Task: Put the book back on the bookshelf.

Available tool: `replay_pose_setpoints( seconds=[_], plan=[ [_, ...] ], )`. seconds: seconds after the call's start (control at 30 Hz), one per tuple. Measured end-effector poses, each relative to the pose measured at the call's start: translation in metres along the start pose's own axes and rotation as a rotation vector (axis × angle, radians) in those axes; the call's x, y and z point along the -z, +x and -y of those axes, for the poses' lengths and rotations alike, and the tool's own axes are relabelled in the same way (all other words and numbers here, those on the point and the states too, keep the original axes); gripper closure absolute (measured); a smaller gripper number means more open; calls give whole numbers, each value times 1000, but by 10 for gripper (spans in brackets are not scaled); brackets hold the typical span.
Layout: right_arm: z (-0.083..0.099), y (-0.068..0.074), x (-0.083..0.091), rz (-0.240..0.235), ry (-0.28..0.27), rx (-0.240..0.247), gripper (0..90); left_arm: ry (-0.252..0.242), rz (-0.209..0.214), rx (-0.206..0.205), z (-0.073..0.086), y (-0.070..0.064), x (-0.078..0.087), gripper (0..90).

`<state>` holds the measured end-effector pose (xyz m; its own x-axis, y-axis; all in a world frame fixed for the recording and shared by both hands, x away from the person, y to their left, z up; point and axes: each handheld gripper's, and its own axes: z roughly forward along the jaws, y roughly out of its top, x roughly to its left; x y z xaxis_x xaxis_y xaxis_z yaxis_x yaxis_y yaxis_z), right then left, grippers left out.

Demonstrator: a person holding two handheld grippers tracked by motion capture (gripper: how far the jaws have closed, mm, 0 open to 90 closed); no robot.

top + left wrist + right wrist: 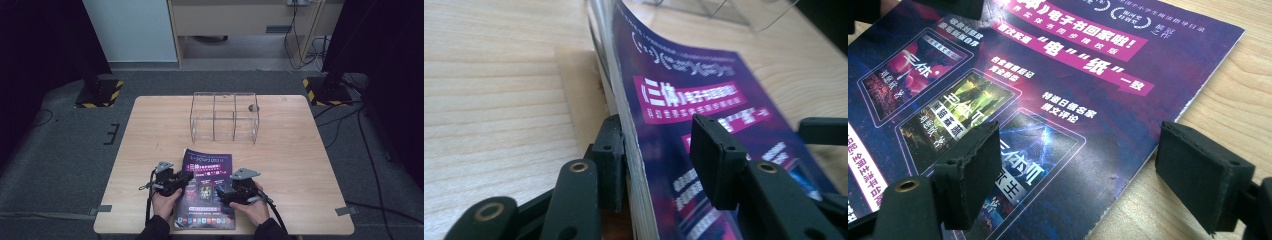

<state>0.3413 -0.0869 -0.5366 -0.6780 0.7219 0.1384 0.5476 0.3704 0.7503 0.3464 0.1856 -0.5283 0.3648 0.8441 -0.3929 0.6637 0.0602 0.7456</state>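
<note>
Nearest the person, a purple magazine (206, 188) lies flat at the front edge of the wooden surface (295, 160), its cover facing up. The left hand-held gripper (186, 178) sits at the magazine's left edge; in the left gripper view its jaws are spread around that edge (634, 150), one pad against the outer side of the stacked pages, the other standing apart above the cover. The right hand-held gripper (223, 191) hovers at the magazine's right side; in the right gripper view its jaws are wide apart, one over the cover (1058, 100), the other over bare wood beyond the right edge. Farther back, a clear partitioned box (224, 117) stands well apart from the magazine.
</note>
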Motion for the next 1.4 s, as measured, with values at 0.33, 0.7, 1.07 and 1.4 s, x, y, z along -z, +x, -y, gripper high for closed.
replay_pose_setpoints(
  seconds=[0.33,0.7,1.07,1.4],
  plan=[
    [0,0,0,0,1,0,187,48,-51,-63,0,-4,-3,580],
    [0,-1,-1,4,-1,2,186,30,-50,-68,-2,-10,-2,706],
    [0,-2,0,-8,-15,-42,188,2,-38,-95,-8,-18,4,816],
    [-1,-14,14,-20,-65,-75,183,-27,6,-99,-14,-25,12,827]
  ],
)
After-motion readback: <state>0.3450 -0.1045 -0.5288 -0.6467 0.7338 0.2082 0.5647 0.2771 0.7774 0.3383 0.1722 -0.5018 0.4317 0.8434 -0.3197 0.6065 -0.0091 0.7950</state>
